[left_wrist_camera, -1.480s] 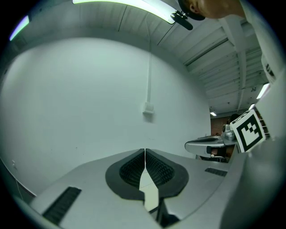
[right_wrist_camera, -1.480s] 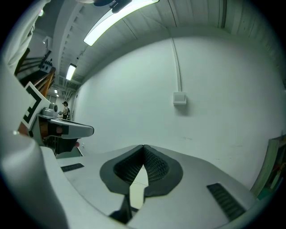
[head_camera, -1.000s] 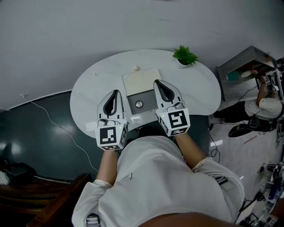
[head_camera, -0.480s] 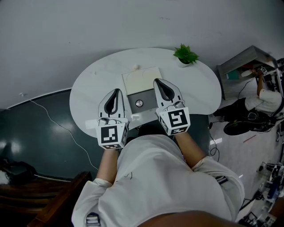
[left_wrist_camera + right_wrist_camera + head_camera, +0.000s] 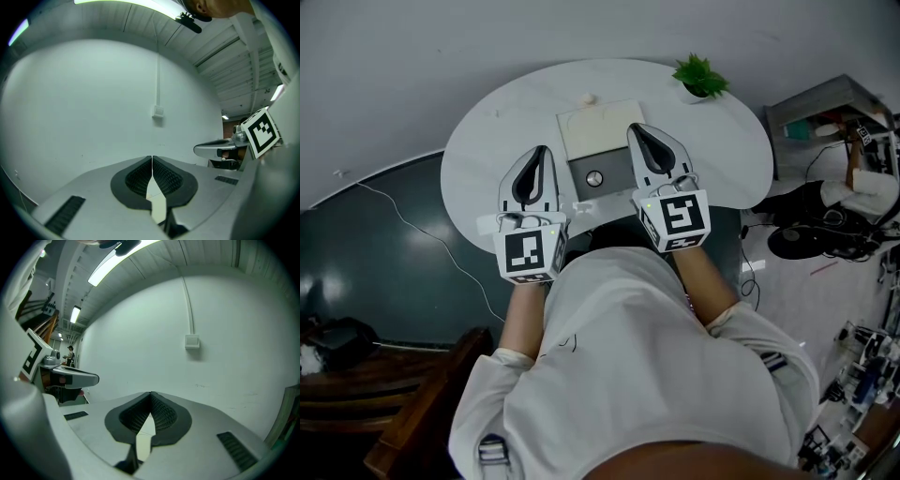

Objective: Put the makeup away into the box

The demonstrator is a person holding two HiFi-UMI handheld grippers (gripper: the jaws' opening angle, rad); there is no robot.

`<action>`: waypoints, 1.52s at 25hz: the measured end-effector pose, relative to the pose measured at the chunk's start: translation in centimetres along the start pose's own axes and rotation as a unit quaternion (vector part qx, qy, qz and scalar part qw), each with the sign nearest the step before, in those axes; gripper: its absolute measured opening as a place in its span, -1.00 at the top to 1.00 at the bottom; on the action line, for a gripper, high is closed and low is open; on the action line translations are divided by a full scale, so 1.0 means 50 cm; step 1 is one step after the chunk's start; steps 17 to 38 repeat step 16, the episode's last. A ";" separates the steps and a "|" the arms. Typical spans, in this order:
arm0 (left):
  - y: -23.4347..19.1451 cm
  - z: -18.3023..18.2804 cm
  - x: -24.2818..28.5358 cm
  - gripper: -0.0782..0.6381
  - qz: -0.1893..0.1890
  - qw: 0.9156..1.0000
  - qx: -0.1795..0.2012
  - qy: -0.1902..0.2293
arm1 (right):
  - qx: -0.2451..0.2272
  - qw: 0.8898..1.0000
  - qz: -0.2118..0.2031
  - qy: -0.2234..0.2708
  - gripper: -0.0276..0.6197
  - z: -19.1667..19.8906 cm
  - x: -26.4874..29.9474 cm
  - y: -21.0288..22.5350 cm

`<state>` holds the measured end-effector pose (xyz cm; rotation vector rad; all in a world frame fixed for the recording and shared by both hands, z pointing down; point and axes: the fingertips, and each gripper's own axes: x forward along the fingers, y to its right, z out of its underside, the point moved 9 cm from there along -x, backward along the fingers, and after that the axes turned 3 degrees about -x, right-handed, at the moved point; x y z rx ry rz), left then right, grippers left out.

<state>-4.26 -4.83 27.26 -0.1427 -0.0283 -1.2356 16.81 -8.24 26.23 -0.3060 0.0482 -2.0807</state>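
Note:
In the head view a box (image 5: 598,174) lies on the round white table (image 5: 478,159), its cream lid (image 5: 598,131) open toward the far side. A small round silvery thing (image 5: 594,178) sits in the grey lower part. A small pale item (image 5: 589,98) lies beyond the lid. My left gripper (image 5: 540,150) hovers left of the box and my right gripper (image 5: 637,129) over its right edge. Both are shut with nothing between the jaws. The left gripper (image 5: 152,158) and the right gripper (image 5: 150,393) each face a bare white wall.
A small green potted plant (image 5: 700,75) stands at the table's far right. Right of the table a seated person (image 5: 853,202) is by a grey cabinet (image 5: 811,108). A cable (image 5: 422,248) runs over the dark floor on the left. A wall switch (image 5: 158,111) is ahead.
The head view has shifted, so the table sits a little higher in the picture. Both grippers keep their places beside the box and stay shut.

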 end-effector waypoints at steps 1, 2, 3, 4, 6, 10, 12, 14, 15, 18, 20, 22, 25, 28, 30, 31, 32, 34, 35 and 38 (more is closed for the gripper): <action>0.000 0.003 -0.002 0.72 -0.001 1.000 -0.001 -0.001 | 0.000 1.000 0.000 -0.001 0.92 0.002 -0.001 -0.001; 0.000 0.006 -0.004 0.72 -0.002 1.000 -0.002 -0.003 | 0.000 1.000 0.001 -0.002 0.92 0.004 -0.002 -0.002; 0.000 0.008 -0.006 0.72 -0.002 1.000 -0.003 -0.004 | 0.000 1.000 0.000 -0.003 0.92 0.005 -0.003 -0.004; 0.000 0.009 -0.007 0.72 -0.002 1.000 -0.003 -0.005 | 0.001 1.000 0.000 -0.004 0.92 0.006 -0.004 -0.005; 0.000 0.010 -0.009 0.72 -0.002 1.000 -0.002 -0.006 | 0.001 1.000 0.001 -0.004 0.92 0.006 -0.004 -0.005; -0.001 0.011 -0.012 0.72 -0.003 1.000 0.000 -0.006 | 0.000 1.000 0.003 -0.003 0.92 0.006 -0.007 -0.006; -0.002 0.014 -0.012 0.72 -0.006 1.000 0.002 -0.010 | -0.001 1.000 0.004 -0.003 0.92 0.008 -0.007 -0.005; -0.005 0.017 -0.012 0.72 -0.009 1.000 0.001 -0.011 | -0.001 1.000 0.003 -0.003 0.92 0.011 -0.006 -0.002; -0.007 0.018 -0.012 0.72 -0.011 1.000 0.000 -0.011 | -0.002 1.000 0.003 -0.003 0.92 0.013 -0.005 -0.001; -0.008 0.020 -0.012 0.72 -0.012 1.000 0.000 -0.010 | -0.002 1.000 0.003 -0.004 0.92 0.014 -0.004 0.000; -0.008 0.020 -0.012 0.72 -0.012 1.000 0.000 -0.010 | -0.002 1.000 0.003 -0.004 0.92 0.014 -0.004 0.000; -0.008 0.020 -0.012 0.72 -0.012 1.000 0.000 -0.010 | -0.002 1.000 0.003 -0.004 0.92 0.014 -0.004 0.000; -0.008 0.020 -0.012 0.72 -0.012 1.000 0.000 -0.010 | -0.002 1.000 0.003 -0.004 0.92 0.014 -0.004 0.000; -0.008 0.020 -0.012 0.72 -0.012 1.000 0.000 -0.010 | -0.002 1.000 0.003 -0.004 0.92 0.014 -0.004 0.000; -0.008 0.020 -0.012 0.72 -0.012 1.000 0.000 -0.010 | -0.002 1.000 0.003 -0.004 0.92 0.014 -0.004 0.000; -0.008 0.020 -0.012 0.72 -0.012 1.000 0.000 -0.010 | -0.002 1.000 0.003 -0.004 0.92 0.014 -0.004 0.000; -0.008 0.020 -0.012 0.72 -0.012 1.000 0.000 -0.010 | -0.002 1.000 0.003 -0.004 0.92 0.014 -0.004 0.000; -0.008 0.020 -0.012 0.72 -0.012 1.000 0.000 -0.010 | -0.002 1.000 0.003 -0.004 0.92 0.014 -0.004 0.000; -0.008 0.020 -0.012 0.72 -0.012 1.000 0.000 -0.010 | -0.002 1.000 0.003 -0.004 0.92 0.014 -0.004 0.000; -0.008 0.020 -0.012 0.72 -0.012 1.000 0.000 -0.010 | -0.002 1.000 0.003 -0.004 0.92 0.014 -0.004 0.000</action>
